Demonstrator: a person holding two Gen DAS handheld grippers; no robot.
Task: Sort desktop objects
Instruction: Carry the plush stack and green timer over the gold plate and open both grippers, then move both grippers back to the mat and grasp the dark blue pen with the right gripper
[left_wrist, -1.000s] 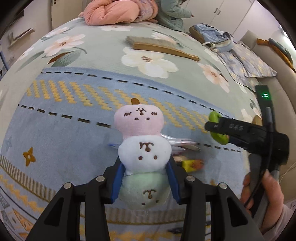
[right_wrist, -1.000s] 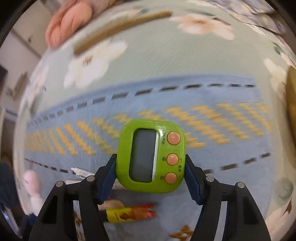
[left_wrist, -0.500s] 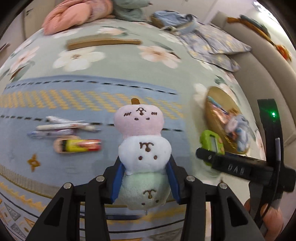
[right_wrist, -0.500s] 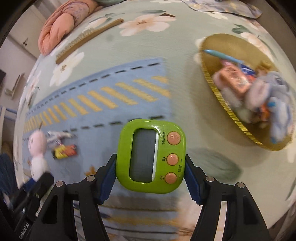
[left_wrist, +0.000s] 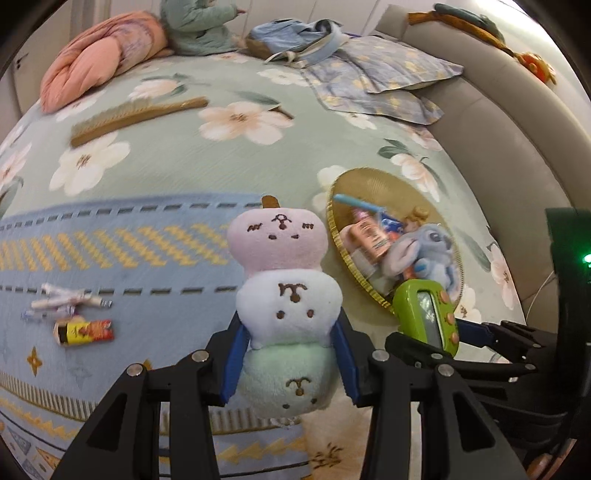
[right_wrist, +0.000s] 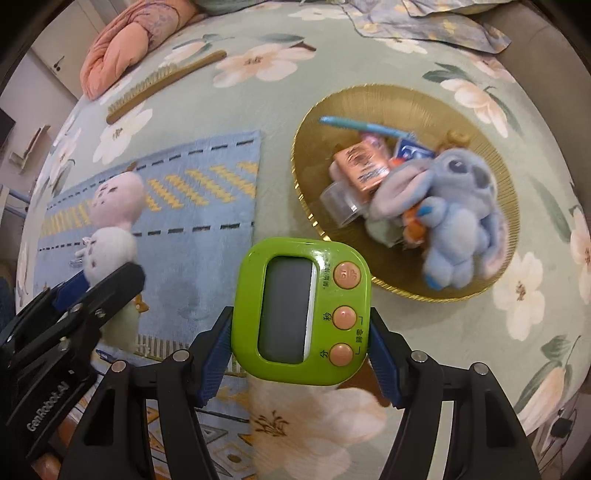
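Note:
My left gripper (left_wrist: 288, 365) is shut on a stacked plush toy (left_wrist: 284, 295) with pink, white and green balls, held above the blue mat (left_wrist: 129, 266). My right gripper (right_wrist: 301, 354) is shut on a green digital timer (right_wrist: 301, 310), held just left of and below the gold basket (right_wrist: 306, 147). The basket holds a blue plush, a pink box, a tape roll and a blue pen. In the left wrist view the timer (left_wrist: 426, 317) sits at the basket's (left_wrist: 369, 181) near rim. The plush toy (right_wrist: 110, 229) and left gripper show at the left of the right wrist view.
Several pens (left_wrist: 66, 301) and a yellow-red tube (left_wrist: 83, 332) lie on the mat's left. A wooden brush (left_wrist: 136, 114), pink bedding (left_wrist: 99, 55) and a blue patterned cloth (left_wrist: 380, 77) lie further back on the floral bedspread. A grey sofa edge (left_wrist: 498, 122) curves on the right.
Both grippers have swung right with their loads, from over the mat toward the gold basket. The basket is now nearer and fuller in both views; the pens and tube have slid left.

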